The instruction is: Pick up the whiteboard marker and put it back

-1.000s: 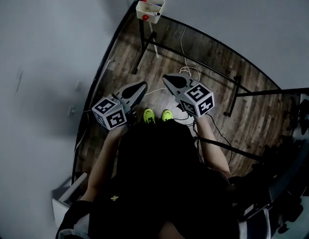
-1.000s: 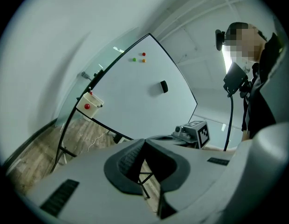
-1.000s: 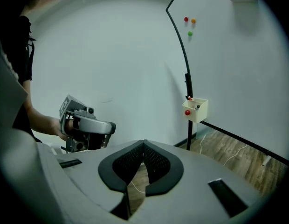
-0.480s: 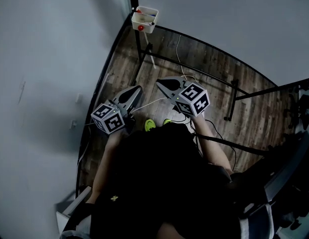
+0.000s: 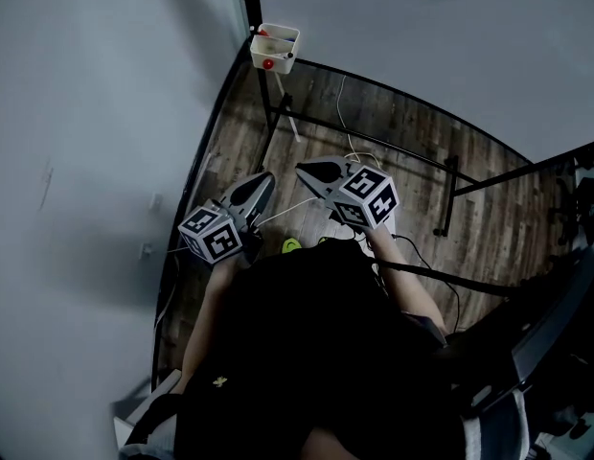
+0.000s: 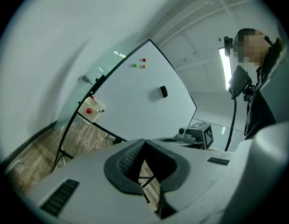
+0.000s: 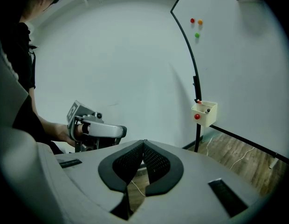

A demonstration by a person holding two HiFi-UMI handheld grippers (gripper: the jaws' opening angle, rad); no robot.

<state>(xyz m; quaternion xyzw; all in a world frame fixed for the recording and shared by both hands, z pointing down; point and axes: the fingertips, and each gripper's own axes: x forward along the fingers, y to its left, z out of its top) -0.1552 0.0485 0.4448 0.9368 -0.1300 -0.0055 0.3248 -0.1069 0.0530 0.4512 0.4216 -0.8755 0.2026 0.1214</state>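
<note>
On my head view the whole scene slides down and a touch left compared with a second ago. The small cream plastic tray point(image 5: 275, 48) with a red dot on its front, hung at the corner of the whiteboard point(image 5: 422, 36), was almost at the top edge; now it hangs well below that edge. The neon yellow-green shoes point(image 5: 291, 245), both plain to see earlier, are now only slivers at the rim of the person's dark top point(image 5: 316, 353). The grey right gripper point(image 5: 302, 170) shows its tips nearer that tray in the picture, and the grey left gripper point(image 5: 266, 176) sits slightly lower.
</note>
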